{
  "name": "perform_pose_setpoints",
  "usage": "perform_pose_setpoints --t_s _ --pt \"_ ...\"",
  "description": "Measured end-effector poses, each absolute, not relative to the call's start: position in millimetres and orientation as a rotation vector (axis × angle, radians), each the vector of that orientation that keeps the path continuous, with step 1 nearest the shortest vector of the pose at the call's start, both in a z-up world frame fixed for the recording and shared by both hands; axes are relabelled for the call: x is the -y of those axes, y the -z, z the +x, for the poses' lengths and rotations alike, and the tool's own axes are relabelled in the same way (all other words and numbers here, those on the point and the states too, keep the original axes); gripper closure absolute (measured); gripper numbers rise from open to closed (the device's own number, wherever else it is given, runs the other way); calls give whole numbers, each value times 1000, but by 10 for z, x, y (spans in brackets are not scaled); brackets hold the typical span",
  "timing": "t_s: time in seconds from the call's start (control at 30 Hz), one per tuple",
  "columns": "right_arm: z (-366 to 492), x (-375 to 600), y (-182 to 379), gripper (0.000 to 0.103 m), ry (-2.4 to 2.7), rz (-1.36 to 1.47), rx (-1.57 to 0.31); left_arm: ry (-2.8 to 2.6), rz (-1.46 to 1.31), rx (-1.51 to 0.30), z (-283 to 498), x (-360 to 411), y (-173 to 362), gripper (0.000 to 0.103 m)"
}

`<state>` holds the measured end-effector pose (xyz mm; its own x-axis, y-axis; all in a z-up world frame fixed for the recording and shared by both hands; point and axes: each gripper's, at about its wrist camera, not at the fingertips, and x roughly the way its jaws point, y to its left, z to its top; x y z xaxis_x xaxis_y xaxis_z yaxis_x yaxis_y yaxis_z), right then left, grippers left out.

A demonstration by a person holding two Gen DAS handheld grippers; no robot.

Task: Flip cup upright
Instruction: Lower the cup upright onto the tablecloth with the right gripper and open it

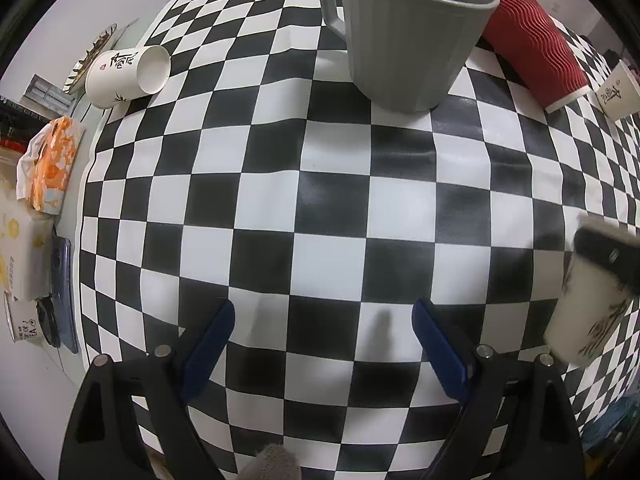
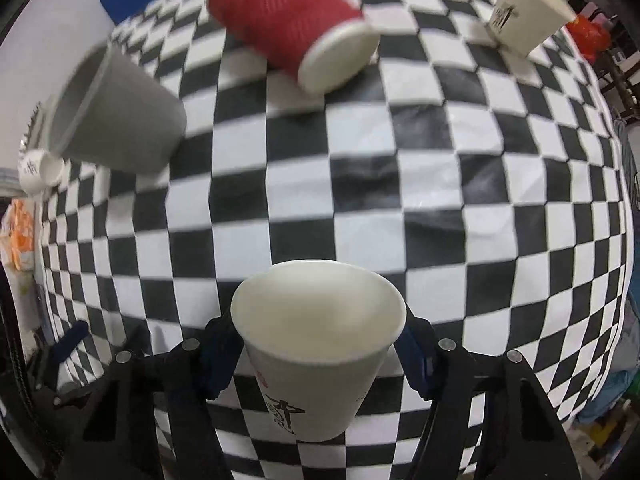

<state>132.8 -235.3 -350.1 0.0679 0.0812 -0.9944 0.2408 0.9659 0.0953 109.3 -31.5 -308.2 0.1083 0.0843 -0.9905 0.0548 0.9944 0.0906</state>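
Note:
My right gripper (image 2: 320, 354) is shut on a white paper cup (image 2: 316, 364) with black calligraphy, mouth up, held above the checkered cloth. The same cup (image 1: 588, 312) shows blurred at the right edge of the left wrist view, with a black finger of the right gripper across it. My left gripper (image 1: 324, 340) is open and empty, low over the cloth near its front. A red ribbed cup (image 2: 292, 20) lies on its side at the back. Another white paper cup (image 1: 128, 74) lies on its side at the far left.
A grey ribbed mug (image 1: 404, 28) stands upright at the back centre, next to the red cup (image 1: 536, 48). A further white cup (image 2: 524, 8) stands at the far right. A tissue pack (image 1: 52, 164), boxes and a plate lie off the cloth's left edge.

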Motion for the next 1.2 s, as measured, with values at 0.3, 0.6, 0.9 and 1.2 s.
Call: perform_pose_setpoints --t_s 0.3,0.6,0.9,1.2 --pt "1360 2559 3153 35 219 250 -1160 -41 95 -1466 1342 344 3093 13" --pt "1449 2468 3369 35 260 157 -970 -39 119 -1478 1334 401 3210 13" --pt "1003 2377 3350 33 254 144 -996 -11 131 -1466 1158 311 3199 13" --pt "740 2376 3342 20 286 155 -1077 3 136 -1349 925 288 2891 12"
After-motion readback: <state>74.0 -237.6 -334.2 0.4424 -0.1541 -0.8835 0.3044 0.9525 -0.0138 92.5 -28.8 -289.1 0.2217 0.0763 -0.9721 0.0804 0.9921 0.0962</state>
